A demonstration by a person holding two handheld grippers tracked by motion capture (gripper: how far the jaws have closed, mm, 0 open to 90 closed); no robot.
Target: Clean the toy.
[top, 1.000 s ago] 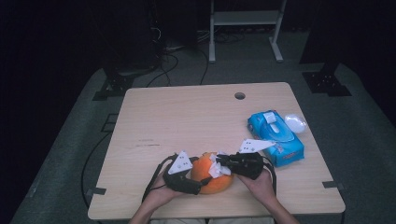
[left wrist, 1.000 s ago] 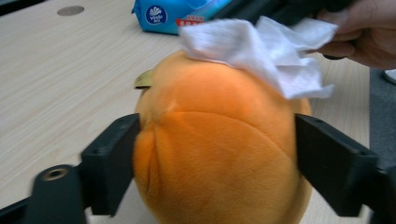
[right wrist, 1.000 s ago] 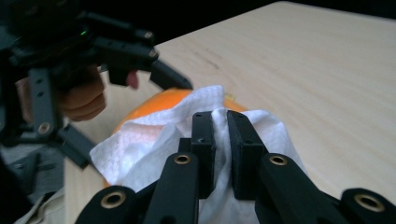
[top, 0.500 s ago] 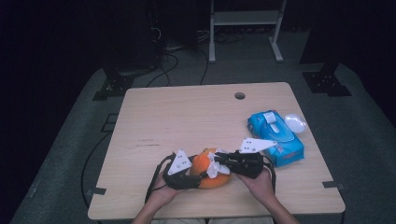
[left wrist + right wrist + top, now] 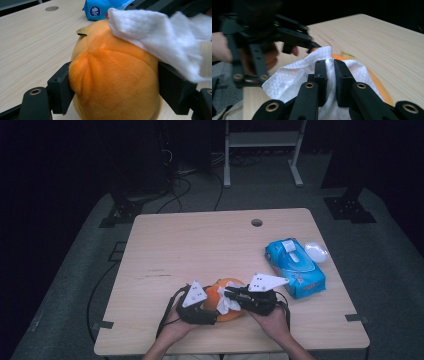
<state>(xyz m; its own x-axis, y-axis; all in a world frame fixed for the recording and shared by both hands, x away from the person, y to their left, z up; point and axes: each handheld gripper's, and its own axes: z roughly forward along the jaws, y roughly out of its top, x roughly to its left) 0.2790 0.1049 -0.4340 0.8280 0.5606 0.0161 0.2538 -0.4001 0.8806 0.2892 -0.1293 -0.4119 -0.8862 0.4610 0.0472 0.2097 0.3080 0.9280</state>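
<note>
Bracing the plush [image 5: 112,82] near the front edge of the surface [image 5: 200,245], between the two hands, in the left gripper [image 5: 216,309], so that the toy is not rolling or sliding off under the rubbing. Having just been easing those jaws wider, yet with the plush between them and both black pads pressing into its flanks, the soft pile bulging around the pad edges. Pinching a bunched wipe [image 5: 294,72] in the right gripper [image 5: 330,75], jaws pressed nearly together on a fold of it, leaving the loose rest free to drape and drag over the top of the toy. Working from opposite sides, probably to be setting one push against the other. Judging by this, cleaning the toy's upper side, with the stroke under way rather than ending. Showing a rounded, fruit-like body in orange, short fuzzy fabric, a stitched seam running down the middle and a small olive tab near the top. Showing the wipe as white, thin, faintly dimpled and crumpled into folds. Keeping the pack [image 5: 295,267], blue, glossy and flat with a flap on top, well apart to the right, within reach for another sheet. Resting everything on pale wood-grain laminate, smooth and matt.
</note>
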